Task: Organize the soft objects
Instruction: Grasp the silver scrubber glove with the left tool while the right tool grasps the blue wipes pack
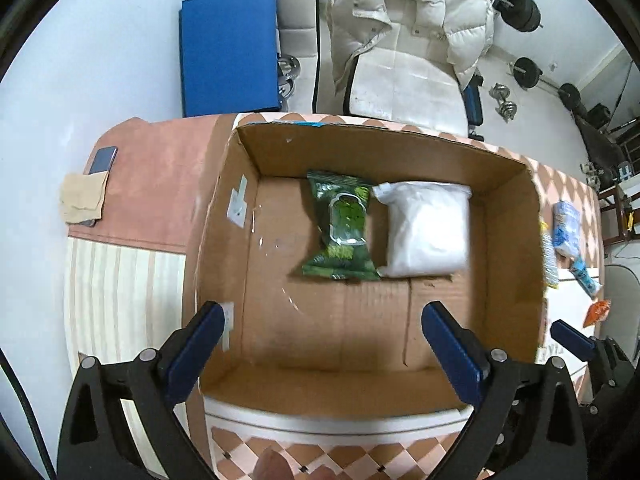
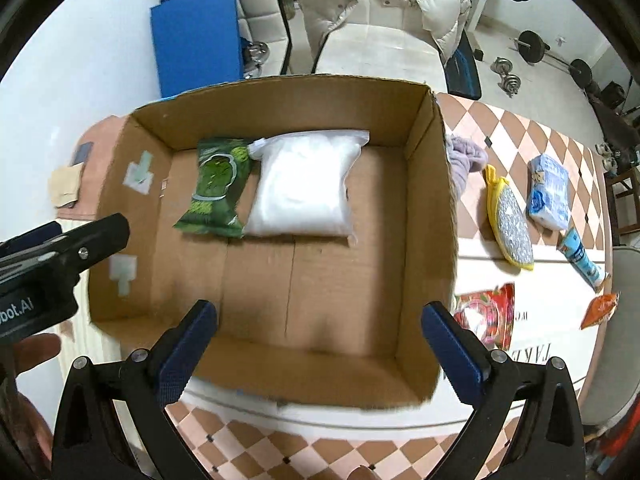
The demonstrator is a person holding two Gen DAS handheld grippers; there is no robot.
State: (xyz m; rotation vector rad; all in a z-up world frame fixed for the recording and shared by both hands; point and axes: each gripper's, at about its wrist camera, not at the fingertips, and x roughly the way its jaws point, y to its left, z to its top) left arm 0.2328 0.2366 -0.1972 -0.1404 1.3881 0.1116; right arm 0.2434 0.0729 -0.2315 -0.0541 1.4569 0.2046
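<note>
Inside cardboard box (image 2: 428, 208), green packet (image 2: 216, 188) lies beyond right gripper's (image 2: 318, 344) spread jaws.

Left hand-held gripper (image 1: 324, 344) and right hand-held gripper (image 2: 320, 340), both wide open, empty, side by side.

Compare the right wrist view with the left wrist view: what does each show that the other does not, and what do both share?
Only the right wrist view shows the lilac cloth beside the box, the whole yellow scrubber and the red snack packet. Only the left wrist view shows the striped cloth left of the box. Both show the cardboard box holding the green packet and white bag side by side, the blue tissue pack, and both grippers, left gripper and right gripper, open and empty.
</note>
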